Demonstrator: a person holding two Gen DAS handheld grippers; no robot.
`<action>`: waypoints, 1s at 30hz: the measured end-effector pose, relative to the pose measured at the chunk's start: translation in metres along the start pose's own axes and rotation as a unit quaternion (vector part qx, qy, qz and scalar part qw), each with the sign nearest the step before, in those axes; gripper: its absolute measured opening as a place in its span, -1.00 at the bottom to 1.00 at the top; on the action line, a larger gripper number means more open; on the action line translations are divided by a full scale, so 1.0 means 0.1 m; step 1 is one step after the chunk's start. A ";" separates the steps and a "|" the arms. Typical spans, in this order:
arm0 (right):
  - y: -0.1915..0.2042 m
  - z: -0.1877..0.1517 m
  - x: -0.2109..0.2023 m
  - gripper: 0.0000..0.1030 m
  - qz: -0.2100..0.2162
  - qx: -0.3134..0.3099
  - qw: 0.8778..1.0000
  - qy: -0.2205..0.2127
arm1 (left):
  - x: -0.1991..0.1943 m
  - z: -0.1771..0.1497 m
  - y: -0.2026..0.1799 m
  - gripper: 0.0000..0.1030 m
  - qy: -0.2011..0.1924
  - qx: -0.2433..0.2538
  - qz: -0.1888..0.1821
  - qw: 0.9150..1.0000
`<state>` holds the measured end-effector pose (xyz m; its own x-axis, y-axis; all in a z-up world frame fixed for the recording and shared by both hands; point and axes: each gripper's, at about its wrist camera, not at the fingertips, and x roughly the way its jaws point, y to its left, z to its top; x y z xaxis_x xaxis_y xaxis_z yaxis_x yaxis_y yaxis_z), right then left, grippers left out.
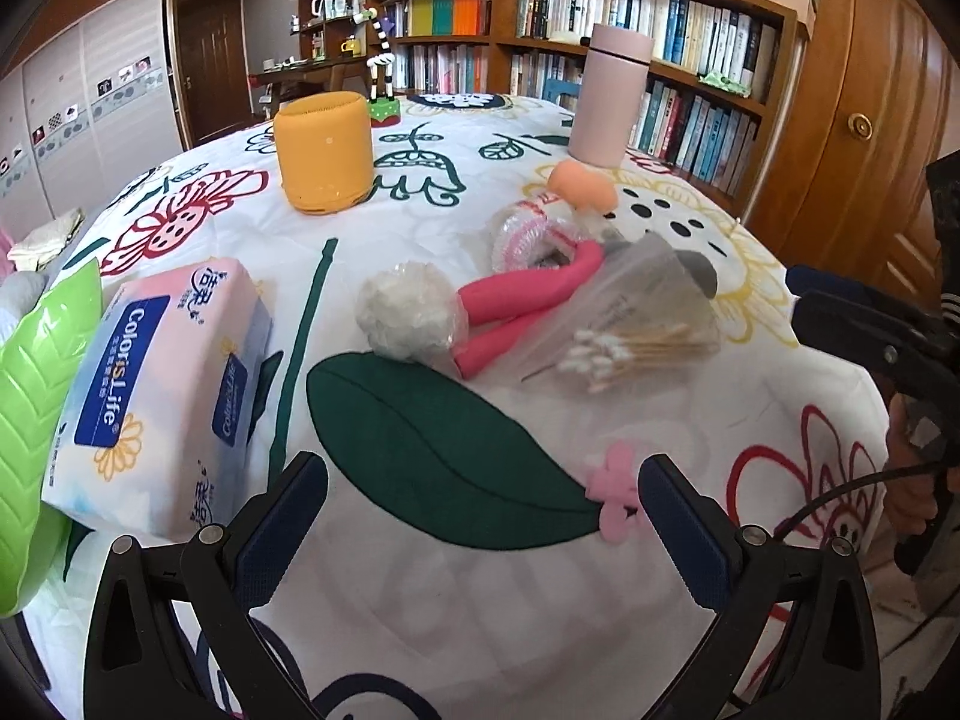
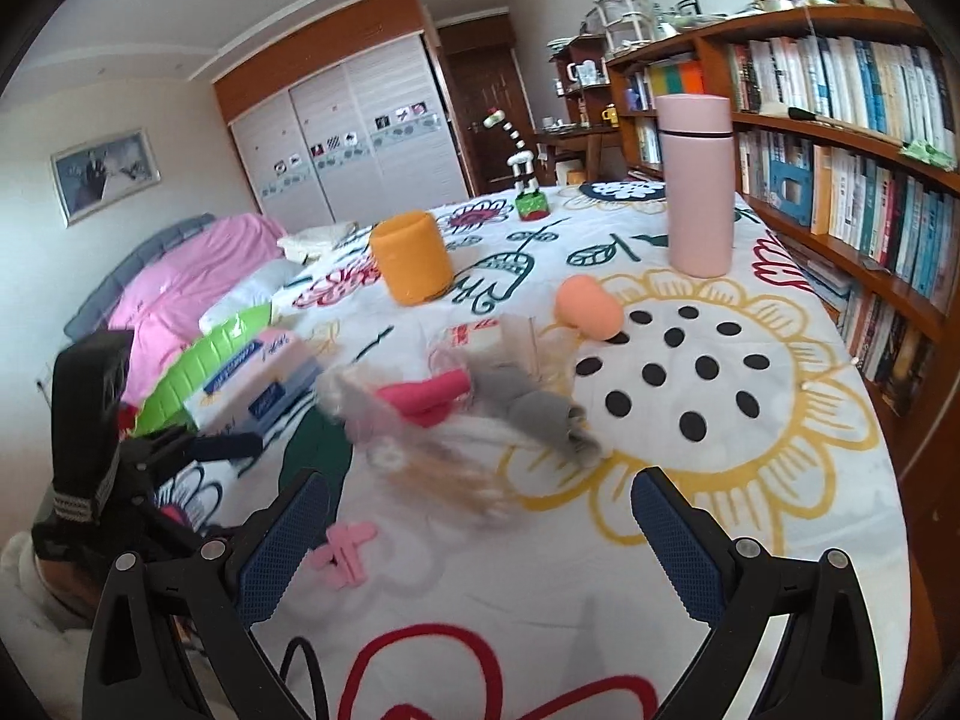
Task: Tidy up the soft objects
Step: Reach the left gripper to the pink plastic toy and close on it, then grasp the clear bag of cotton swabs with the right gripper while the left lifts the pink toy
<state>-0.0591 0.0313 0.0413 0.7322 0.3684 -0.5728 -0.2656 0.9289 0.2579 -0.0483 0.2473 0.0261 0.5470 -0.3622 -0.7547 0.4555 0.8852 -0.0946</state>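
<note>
tissue pack (image 1: 162,396) left, swab bag (image 1: 636,324) right

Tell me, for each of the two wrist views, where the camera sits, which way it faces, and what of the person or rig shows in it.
Left wrist: behind the open left gripper, low over the floral cloth, facing the bookshelf; the right gripper enters at right.
Right wrist: behind the open right gripper, facing the wardrobe and bed; the left gripper shows at left.
Shared: orange cylinder, pink flask, tissue pack, peach sponge.
</note>
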 end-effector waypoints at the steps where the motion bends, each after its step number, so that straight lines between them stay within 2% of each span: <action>1: 0.02 -0.02 0.00 0.99 -0.003 -0.003 1.000 0.003 | 0.00 -0.01 0.00 1.00 0.001 0.000 -0.004 1.000; 9: -0.04 -0.06 -0.02 0.99 -0.010 0.018 1.000 0.008 | 0.07 -0.05 -0.26 0.98 0.012 0.043 -0.035 0.998; 12: -0.03 -0.08 -0.05 0.99 -0.013 0.015 1.000 0.006 | 0.17 -0.06 -0.34 0.67 0.028 0.054 -0.045 0.997; 14: -0.03 -0.09 -0.06 0.99 -0.014 0.012 1.000 0.006 | 0.19 -0.05 -0.39 0.66 0.021 0.065 -0.037 0.997; 18: -0.05 -0.09 -0.05 0.98 -0.014 0.015 1.000 0.007 | 0.19 -0.07 -0.44 0.45 0.016 0.079 -0.028 0.996; 23: -0.06 -0.10 -0.03 0.92 -0.012 0.017 1.000 0.010 | 0.14 -0.09 -0.45 0.06 0.011 0.083 -0.038 0.996; 25: -0.06 -0.10 -0.03 0.91 -0.010 0.016 1.000 0.011 | 0.13 -0.10 -0.43 -0.18 0.010 0.081 -0.047 0.996; 30: -0.01 -0.06 0.00 0.81 0.001 0.004 1.000 0.011 | 0.07 -0.10 -0.41 -0.23 0.004 0.078 -0.060 0.995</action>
<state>-0.0631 0.0306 0.0361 0.7170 0.3712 -0.5899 -0.2616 0.9278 0.2659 -0.0703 0.2117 0.0178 0.4765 -0.4594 -0.7496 0.6209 0.7795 -0.0829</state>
